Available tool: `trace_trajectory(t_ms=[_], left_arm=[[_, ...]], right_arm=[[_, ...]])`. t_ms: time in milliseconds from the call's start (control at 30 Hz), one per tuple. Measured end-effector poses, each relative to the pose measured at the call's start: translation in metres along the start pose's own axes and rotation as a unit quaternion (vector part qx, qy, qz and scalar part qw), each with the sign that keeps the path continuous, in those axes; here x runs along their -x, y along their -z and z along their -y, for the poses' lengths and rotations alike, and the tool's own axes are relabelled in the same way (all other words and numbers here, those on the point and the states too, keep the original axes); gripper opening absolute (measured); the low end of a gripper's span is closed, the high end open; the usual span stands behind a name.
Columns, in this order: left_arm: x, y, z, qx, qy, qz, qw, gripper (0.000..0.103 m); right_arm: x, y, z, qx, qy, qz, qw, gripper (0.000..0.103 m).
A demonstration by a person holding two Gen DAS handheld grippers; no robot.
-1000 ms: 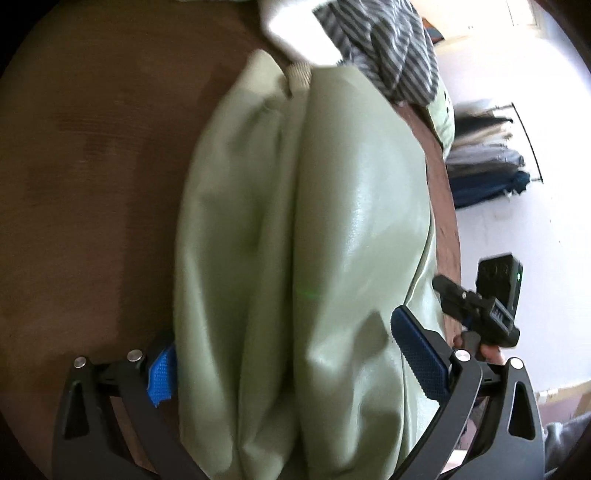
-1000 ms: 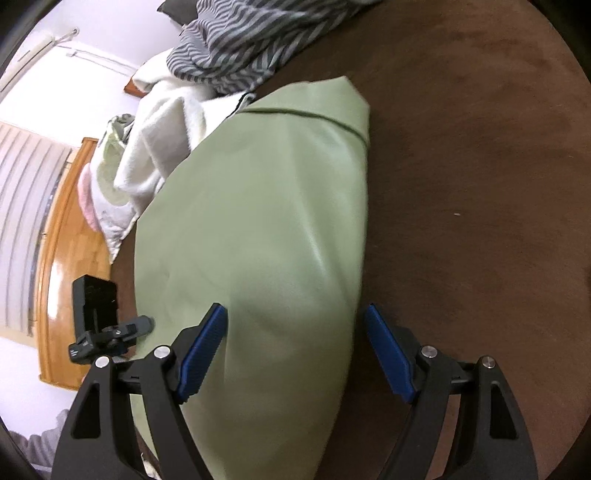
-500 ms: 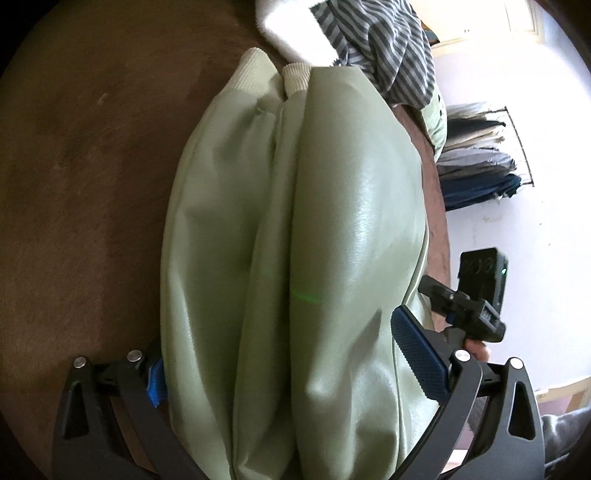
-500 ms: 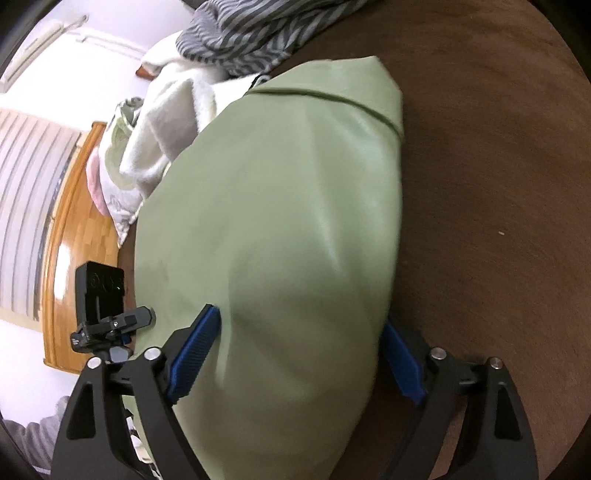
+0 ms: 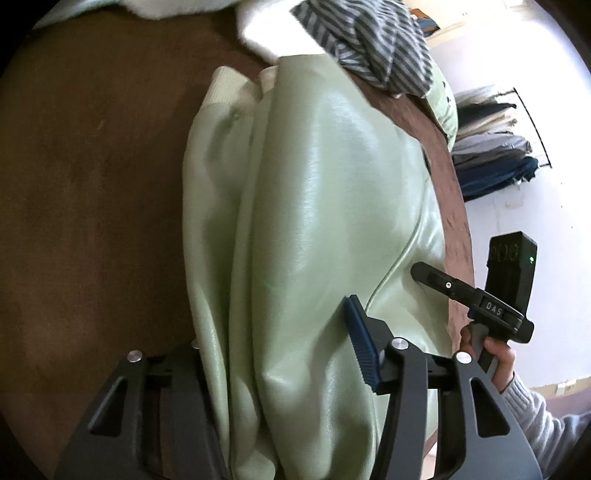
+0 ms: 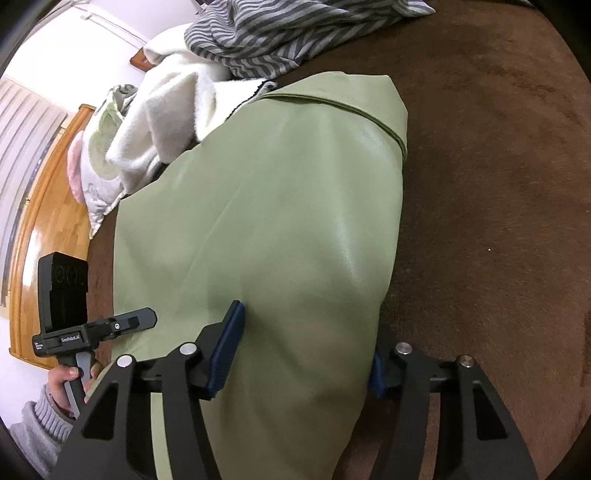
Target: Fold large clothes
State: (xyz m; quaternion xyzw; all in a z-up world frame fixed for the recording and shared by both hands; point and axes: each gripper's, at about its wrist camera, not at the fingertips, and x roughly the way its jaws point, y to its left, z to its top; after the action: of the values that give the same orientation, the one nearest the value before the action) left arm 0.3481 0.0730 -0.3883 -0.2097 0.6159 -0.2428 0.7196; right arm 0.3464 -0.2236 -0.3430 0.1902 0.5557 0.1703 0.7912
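The pale green, glossy leather-look jacket (image 5: 325, 229) lies folded into a long bundle on the dark brown velvety tabletop (image 5: 92, 206), its long axis running from the near edge, where both grippers meet it, away to the far side. In the left wrist view its cream ribbed cuffs (image 5: 225, 83) point to the far end, and lengthwise folds run along the bundle; in the right wrist view the far end shows a flat seamed hem or collar edge (image 6: 343, 99) turned toward the far right. The left gripper (image 5: 273, 354) is clamped on the near end of the jacket: its right blue pad presses into the cloth and the left pad is buried under the fold. The right gripper (image 6: 299, 354) likewise grips the jacket's near end, the blue pads pressed against both sides of the bunched fabric. Beyond the jacket's far end lie a grey-and-dark striped garment (image 6: 280, 33) and a fluffy white garment (image 6: 166, 114), with a pale floral-print cloth (image 6: 98, 147) hanging off the table's left edge. A rack of folded dark clothes (image 5: 491, 155) stands against the white wall at the far right in the left wrist view.
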Motion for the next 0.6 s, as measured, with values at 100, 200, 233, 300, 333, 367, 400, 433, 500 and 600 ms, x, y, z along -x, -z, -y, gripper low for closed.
trace_trajectory(t_ms=[100,200,233,300,333,367,400,433,500,600], left_arm=[[-0.012,-0.004,-0.002,0.004,-0.013,-0.008,0.9999,0.052],[-0.014,-0.003,-0.001,0.001,-0.024,-0.006,0.9997,0.051],[-0.013,-0.003,0.001,-0.002,-0.031,-0.004,0.9995,0.050],[-0.014,-0.002,0.012,-0.015,-0.054,0.004,0.9984,0.049],[-0.013,-0.002,0.015,-0.017,-0.061,0.006,0.9980,0.048],[-0.012,-0.001,0.017,-0.018,-0.067,0.007,0.9976,0.047],[-0.011,-0.002,0.020,-0.021,-0.075,0.009,0.9969,0.046],[-0.009,-0.002,0.025,-0.027,-0.079,0.011,0.9964,0.045],[-0.005,0.000,0.026,-0.025,-0.074,0.018,0.9968,0.042],[0.003,0.001,0.031,-0.028,-0.079,0.024,0.9962,0.033]], right_arm=[[-0.007,0.000,-0.004,0.010,0.028,-0.004,1.000,0.056],[-0.009,0.001,-0.004,0.005,0.036,0.001,0.999,0.056],[-0.010,0.000,-0.005,0.003,0.038,-0.001,0.999,0.055],[-0.009,-0.003,-0.012,0.010,0.047,-0.002,0.999,0.051],[-0.006,-0.003,-0.017,0.017,0.051,0.002,0.999,0.048],[-0.003,-0.003,-0.018,0.021,0.052,0.005,0.998,0.046],[0.000,-0.002,-0.020,0.024,0.052,0.007,0.998,0.042],[0.004,-0.003,-0.022,0.025,0.049,0.010,0.998,0.039],[0.009,-0.002,-0.024,0.027,0.043,0.008,0.999,0.036],[0.013,-0.004,-0.032,0.035,0.042,0.005,0.998,0.031]])
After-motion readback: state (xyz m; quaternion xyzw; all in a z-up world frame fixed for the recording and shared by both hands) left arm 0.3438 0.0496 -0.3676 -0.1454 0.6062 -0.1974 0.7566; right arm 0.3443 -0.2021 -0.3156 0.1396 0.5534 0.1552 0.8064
